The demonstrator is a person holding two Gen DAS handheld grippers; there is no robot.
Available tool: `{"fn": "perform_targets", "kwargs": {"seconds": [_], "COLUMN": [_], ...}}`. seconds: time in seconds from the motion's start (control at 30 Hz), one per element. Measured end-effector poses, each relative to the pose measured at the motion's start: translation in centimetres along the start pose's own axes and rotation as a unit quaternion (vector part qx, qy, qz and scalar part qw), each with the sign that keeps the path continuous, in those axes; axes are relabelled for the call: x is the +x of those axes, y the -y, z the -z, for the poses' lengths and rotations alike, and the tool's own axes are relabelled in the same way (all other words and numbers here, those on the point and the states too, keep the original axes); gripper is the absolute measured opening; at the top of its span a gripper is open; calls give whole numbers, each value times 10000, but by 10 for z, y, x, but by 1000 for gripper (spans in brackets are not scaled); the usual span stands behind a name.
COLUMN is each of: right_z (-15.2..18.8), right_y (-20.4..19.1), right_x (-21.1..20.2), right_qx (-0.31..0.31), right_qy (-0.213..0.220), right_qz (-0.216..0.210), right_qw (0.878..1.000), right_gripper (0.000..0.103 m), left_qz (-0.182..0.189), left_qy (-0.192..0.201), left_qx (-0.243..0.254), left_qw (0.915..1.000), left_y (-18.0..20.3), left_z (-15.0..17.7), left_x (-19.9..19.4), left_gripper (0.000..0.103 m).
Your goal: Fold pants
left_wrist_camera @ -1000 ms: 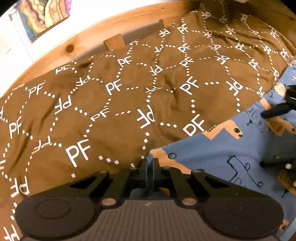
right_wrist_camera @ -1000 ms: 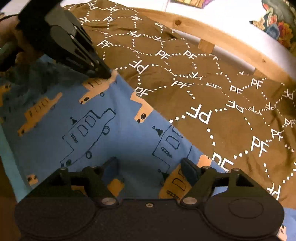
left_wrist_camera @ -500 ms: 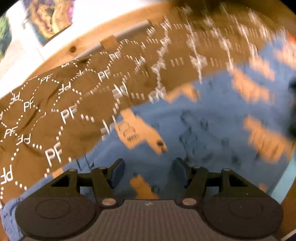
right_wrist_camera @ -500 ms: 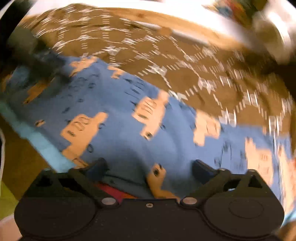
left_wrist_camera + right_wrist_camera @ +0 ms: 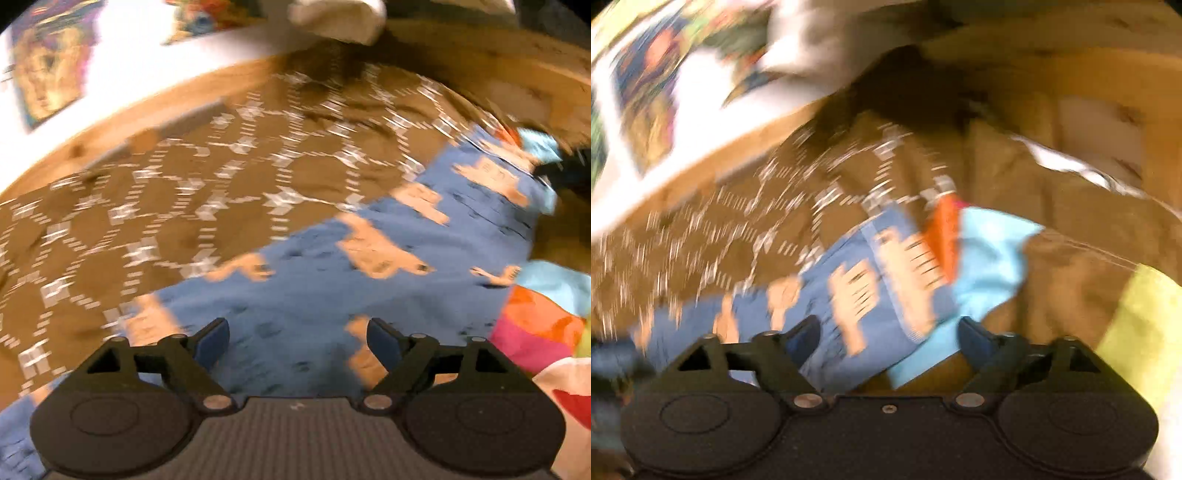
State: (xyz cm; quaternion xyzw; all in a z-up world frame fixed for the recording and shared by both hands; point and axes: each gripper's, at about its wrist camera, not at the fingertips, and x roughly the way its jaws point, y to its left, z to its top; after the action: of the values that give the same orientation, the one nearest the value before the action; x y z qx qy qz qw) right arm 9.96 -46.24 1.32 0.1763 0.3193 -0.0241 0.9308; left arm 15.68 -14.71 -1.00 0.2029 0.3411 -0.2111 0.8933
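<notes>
The blue pants [image 5: 332, 280] with orange vehicle prints lie flat on the brown patterned bedspread [image 5: 147, 206]. My left gripper [image 5: 297, 341] is open and empty, just above the near part of the pants. In the right wrist view the pants [image 5: 849, 295] end in a light blue waistband [image 5: 990, 266] with an orange patch. My right gripper [image 5: 888, 339] is open and empty, over that waistband end. Both views are motion-blurred.
A wooden bed frame [image 5: 155, 107] curves behind the bedspread. Bright multicoloured fabric [image 5: 543, 332] lies at the right. A yellow-green cloth [image 5: 1145, 332] lies at the right in the right wrist view. Pictures [image 5: 48, 62] hang on the white wall.
My left gripper opened and let go of the pants' edge. Both grippers swung across the pants; the right one now faces the waistband end.
</notes>
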Motion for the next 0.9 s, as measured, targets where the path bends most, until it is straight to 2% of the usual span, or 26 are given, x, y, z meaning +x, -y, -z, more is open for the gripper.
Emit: {"fn": "perform_targets", "kwargs": {"seconds": [0.1, 0.13, 0.2, 0.27, 0.33, 0.4, 0.5, 0.57, 0.6, 0.63, 0.7, 0.77, 0.87, 0.9], "right_z": [-2, -1, -1, -3, -6, -8, -6, -4, -3, 0, 0, 0, 4, 6], "right_y": [7, 7, 3, 3, 7, 14, 21, 23, 23, 23, 17, 10, 0, -4], "right_x": [6, 8, 14, 18, 17, 14, 10, 8, 7, 5, 4, 5, 4, 4], "right_qx": [-49, -139, -386, -351, -102, 231, 475, 551, 532, 412, 36, -260, -803, -960], "right_qy": [-21, -34, -69, -50, 8, 109, 238, 273, 287, 311, 354, 410, 457, 470], "right_qz": [-38, -49, -39, -97, -226, -348, -351, -314, -289, -236, -100, -65, -7, -5], "right_qw": [10000, 9999, 9992, 9993, 9997, 9991, 9980, 9976, 9978, 9984, 9993, 9988, 9957, 9943], "right_gripper": [76, 76, 76, 77, 77, 74, 59, 40, 36, 29, 27, 24, 23, 23], "left_qz": [-78, -167, -253, -180, -189, 16, 467, 745, 855, 944, 1088, 1145, 1416, 1436], "left_qy": [-278, -238, -184, -359, -346, -96, 250, 283, 254, 231, 156, 28, -108, -135], "left_qx": [568, 671, 608, 454, 249, 53, -9, 165, 298, 427, 891, 1113, 1200, 1300], "left_qw": [9980, 9973, 9977, 9982, 9989, 9999, 9986, 9967, 9956, 9943, 9899, 9872, 9826, 9810], "left_y": [27, 32, 33, 27, 17, 10, 12, 23, 32, 40, 64, 85, 107, 115], "left_z": [9, 15, 18, 10, -7, -31, -80, -118, -138, -151, -178, -191, -198, -196], "left_x": [21, 23, 23, 24, 24, 18, 19, 27, 34, 40, 58, 74, 98, 106], "left_gripper": [86, 87, 90, 91, 88, 88, 86, 81, 78, 74, 68, 65, 63, 60]}}
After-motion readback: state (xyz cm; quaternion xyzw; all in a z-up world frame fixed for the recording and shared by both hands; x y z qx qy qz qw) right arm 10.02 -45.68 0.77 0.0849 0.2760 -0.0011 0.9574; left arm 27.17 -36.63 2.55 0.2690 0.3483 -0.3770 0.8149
